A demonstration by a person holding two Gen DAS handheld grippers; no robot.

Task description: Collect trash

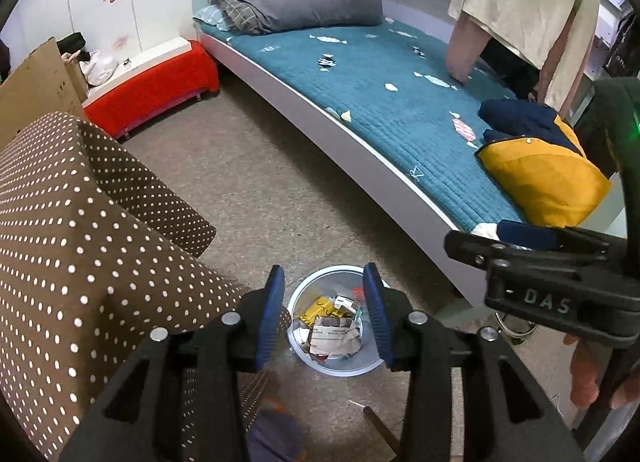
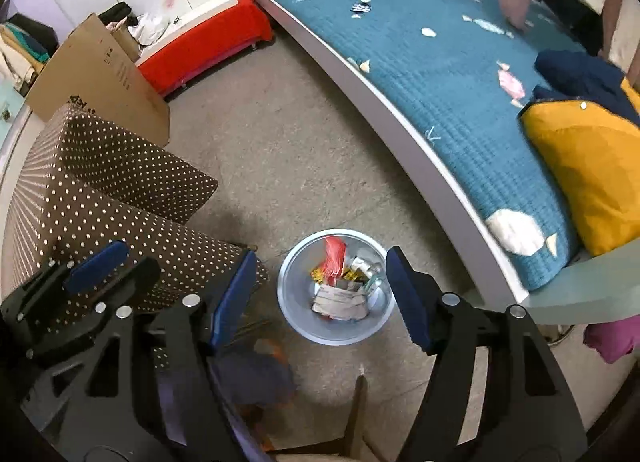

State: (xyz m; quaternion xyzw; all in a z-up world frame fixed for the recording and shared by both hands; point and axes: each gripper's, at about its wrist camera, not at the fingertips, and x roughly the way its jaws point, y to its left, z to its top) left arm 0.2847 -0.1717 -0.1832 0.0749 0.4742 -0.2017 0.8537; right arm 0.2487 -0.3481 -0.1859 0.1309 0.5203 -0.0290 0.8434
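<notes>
A round silver trash bin [image 1: 352,367] stands on the beige floor, holding crumpled paper [image 1: 334,336], yellow wrappers and a red wrapper [image 2: 335,256]. In the right wrist view the bin [image 2: 294,316] sits below and between the fingers. My left gripper [image 1: 325,316] is open and empty, high above the bin. My right gripper [image 2: 322,296] is open and empty, also above the bin; it shows at the right of the left wrist view [image 1: 532,258]. A scrap of wrapper [image 1: 326,62] lies on the blue bed cover [image 1: 384,102].
A brown polka-dot seat [image 1: 80,246] stands left of the bin. The bed runs along the right, with a grey duvet [image 1: 296,2] and a yellow and navy jacket [image 1: 548,170]. A red bench [image 1: 152,90], a cardboard sheet [image 2: 100,82] and a person [image 1: 528,6] stand further off.
</notes>
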